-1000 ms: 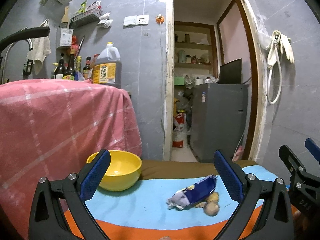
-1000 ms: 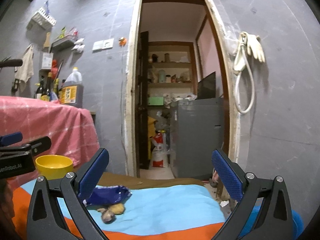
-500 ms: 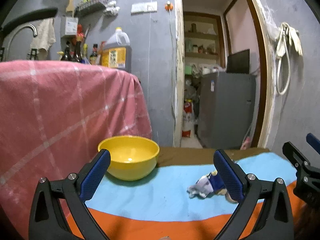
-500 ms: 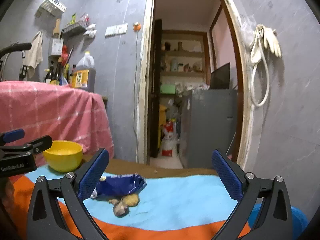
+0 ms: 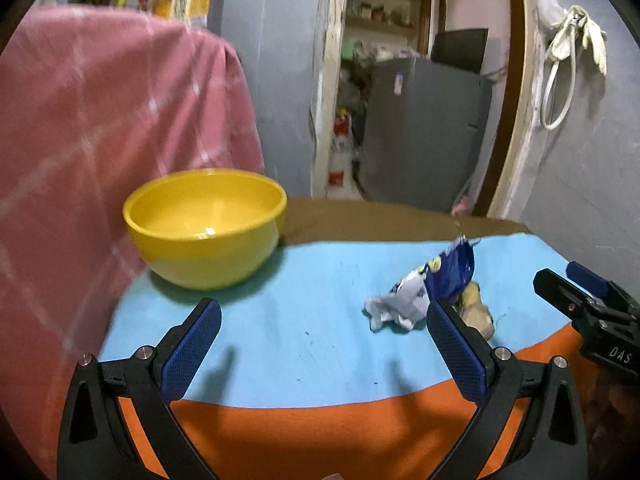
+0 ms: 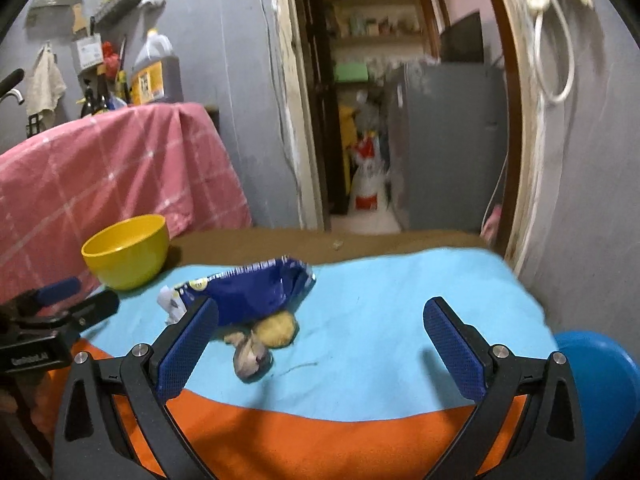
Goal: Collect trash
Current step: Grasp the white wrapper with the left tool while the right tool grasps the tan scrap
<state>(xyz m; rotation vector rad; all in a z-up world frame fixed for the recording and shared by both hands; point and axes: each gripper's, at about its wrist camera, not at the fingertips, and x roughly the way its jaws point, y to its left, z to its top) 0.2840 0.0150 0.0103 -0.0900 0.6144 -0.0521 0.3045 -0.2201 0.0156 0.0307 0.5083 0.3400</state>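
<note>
Yellow bowl, plain, glossy. Cloth on table in bands: light blue, orange near edge, brown far edge. Snack wrapper dark blue, white end, yellow spot. Draped cloth pink with white grid lines. Gripper pads blue, frames black.

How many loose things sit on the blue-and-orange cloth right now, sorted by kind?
Bowls: 1, the yellow bowl, empty.
Wrappers: 1, the crumpled blue snack wrapper.
Food scraps: 2, a yellowish lump and a greyish lump, lying beside the wrapper.
Total: 4.
</note>
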